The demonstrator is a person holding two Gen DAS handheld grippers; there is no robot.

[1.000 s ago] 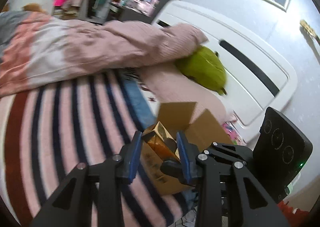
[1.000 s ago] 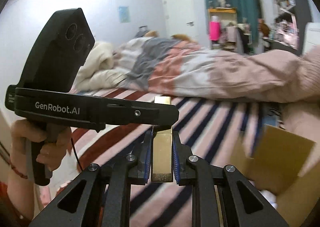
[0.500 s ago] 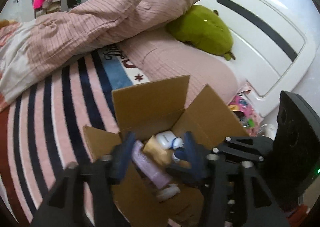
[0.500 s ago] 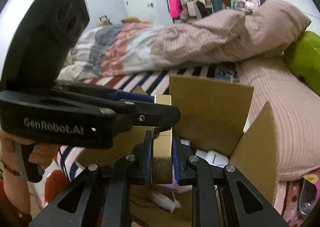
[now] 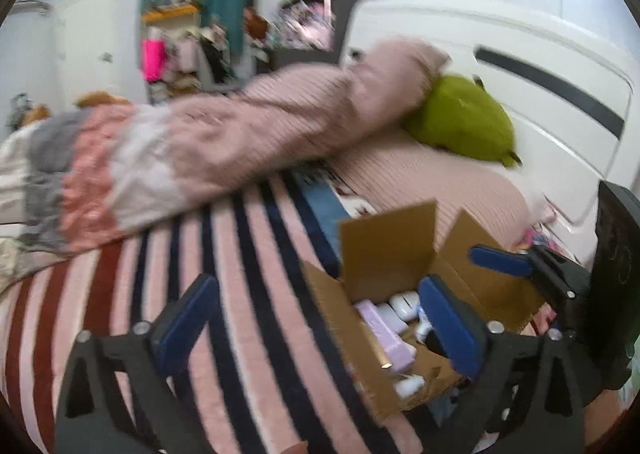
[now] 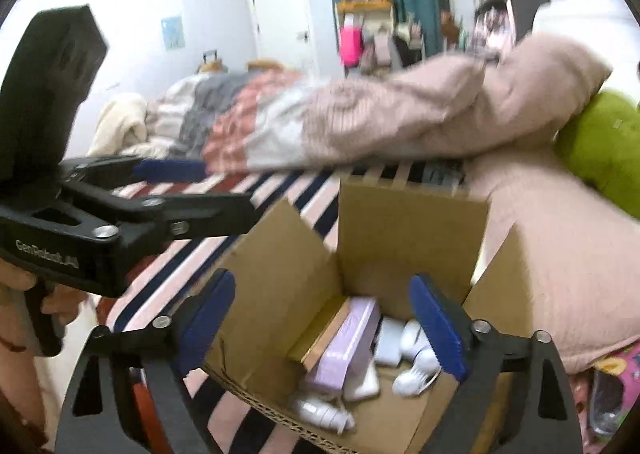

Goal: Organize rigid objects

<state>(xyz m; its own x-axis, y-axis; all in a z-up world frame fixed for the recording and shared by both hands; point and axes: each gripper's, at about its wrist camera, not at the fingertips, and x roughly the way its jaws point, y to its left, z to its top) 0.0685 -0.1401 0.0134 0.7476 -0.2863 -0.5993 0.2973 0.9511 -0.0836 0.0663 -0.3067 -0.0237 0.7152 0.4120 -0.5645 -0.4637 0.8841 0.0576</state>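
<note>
An open cardboard box stands on the striped bed, also in the left wrist view. Inside lie a gold box, a lilac box, also seen in the left wrist view, and white bottles. My right gripper is open and empty above the box. My left gripper is open and empty over the box's left edge; it shows at the left of the right wrist view.
A pink and grey quilt lies across the striped bedspread. A green plush rests by the white headboard. Cluttered shelves stand at the room's far side.
Both grippers have opened. The gold box that the right gripper held now lies inside the cardboard box. The left gripper has pulled back and tilted up from the box.
</note>
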